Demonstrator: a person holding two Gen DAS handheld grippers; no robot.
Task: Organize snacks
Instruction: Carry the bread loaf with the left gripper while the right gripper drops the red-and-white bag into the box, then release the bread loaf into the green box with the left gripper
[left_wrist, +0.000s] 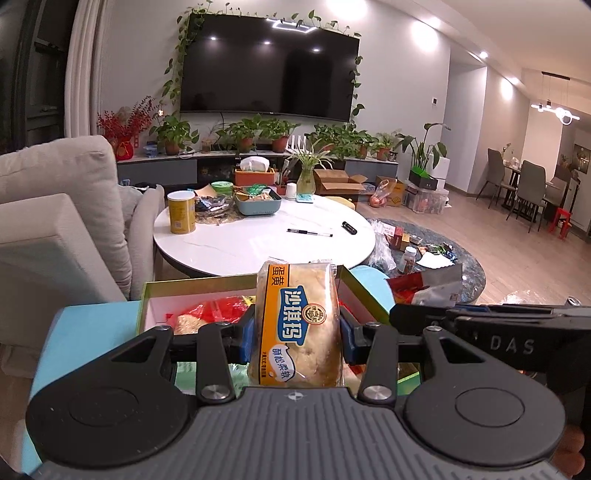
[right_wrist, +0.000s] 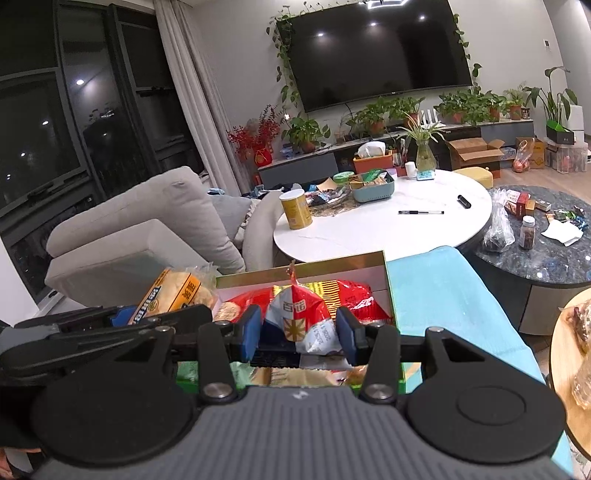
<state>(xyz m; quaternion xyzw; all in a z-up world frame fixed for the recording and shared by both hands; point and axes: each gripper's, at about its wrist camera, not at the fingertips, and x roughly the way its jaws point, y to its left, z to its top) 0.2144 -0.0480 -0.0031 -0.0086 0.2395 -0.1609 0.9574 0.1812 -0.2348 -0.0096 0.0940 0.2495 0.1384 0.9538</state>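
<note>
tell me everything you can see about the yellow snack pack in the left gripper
The yellow snack pack is a clear, crinkly plastic wrapper showing pale golden cake, with an orange-yellow band and a blue label in white Chinese characters. It stands on end, pinched at its sides between the left gripper pads, above the open gift box.

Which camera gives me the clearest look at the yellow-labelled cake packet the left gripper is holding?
The left wrist view: the yellow-labelled cake packet stands upright, centred between the left gripper's blue pads, label readable. The right wrist view shows only its tilted upper end at the left, partly behind the left gripper's black frame.
</note>
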